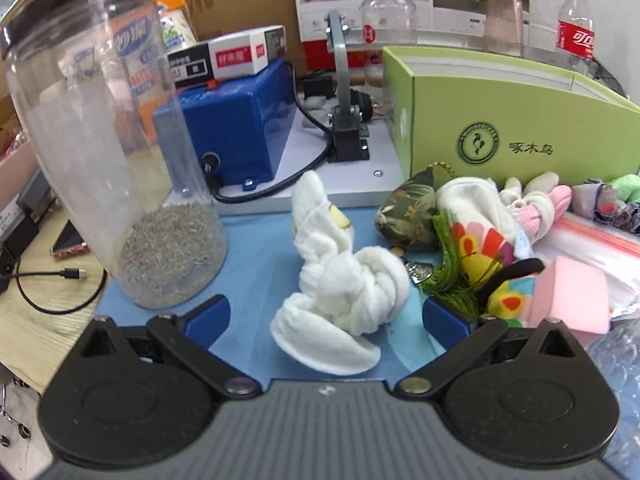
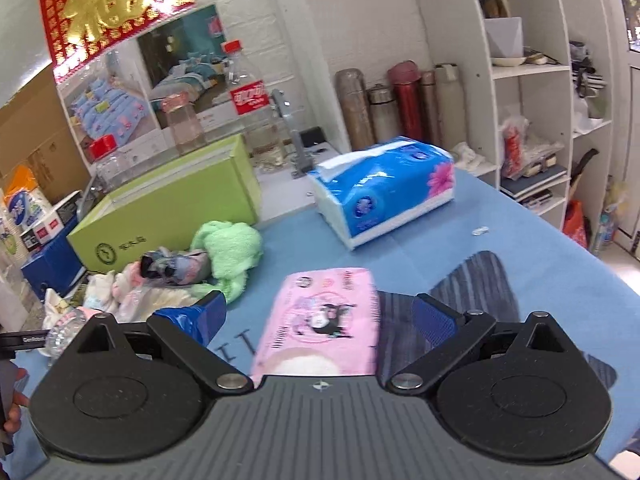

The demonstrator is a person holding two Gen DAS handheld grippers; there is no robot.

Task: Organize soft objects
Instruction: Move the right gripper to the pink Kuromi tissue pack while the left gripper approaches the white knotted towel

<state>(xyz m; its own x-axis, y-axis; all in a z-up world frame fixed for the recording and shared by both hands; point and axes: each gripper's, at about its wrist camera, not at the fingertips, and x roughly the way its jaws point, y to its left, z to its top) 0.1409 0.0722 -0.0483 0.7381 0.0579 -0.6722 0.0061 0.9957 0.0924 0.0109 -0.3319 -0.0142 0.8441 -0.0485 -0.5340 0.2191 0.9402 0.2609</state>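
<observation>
A knotted white towel (image 1: 340,284) lies on the blue cloth (image 1: 256,248) right in front of my left gripper (image 1: 326,314), whose blue fingers stand wide open on either side of it. Beside it to the right is a pile of soft things: a leaf-print pouch (image 1: 404,212), a colourful stuffed toy (image 1: 486,252), a pink sponge (image 1: 568,296). My right gripper (image 2: 324,316) is open above a pink tissue pack (image 2: 324,320) that lies between its fingers. A green towel (image 2: 232,248) and a patterned cloth bundle (image 2: 176,266) lie further left, a blue tissue pack (image 2: 384,188) behind.
A tall clear jar (image 1: 108,148) with grey grains stands left of the white towel. Behind are a blue machine (image 1: 236,120), a green box (image 1: 516,116) and bottles (image 1: 386,4). A striped dark cloth (image 2: 472,292) lies under the right finger. White shelves (image 2: 532,80) stand at right.
</observation>
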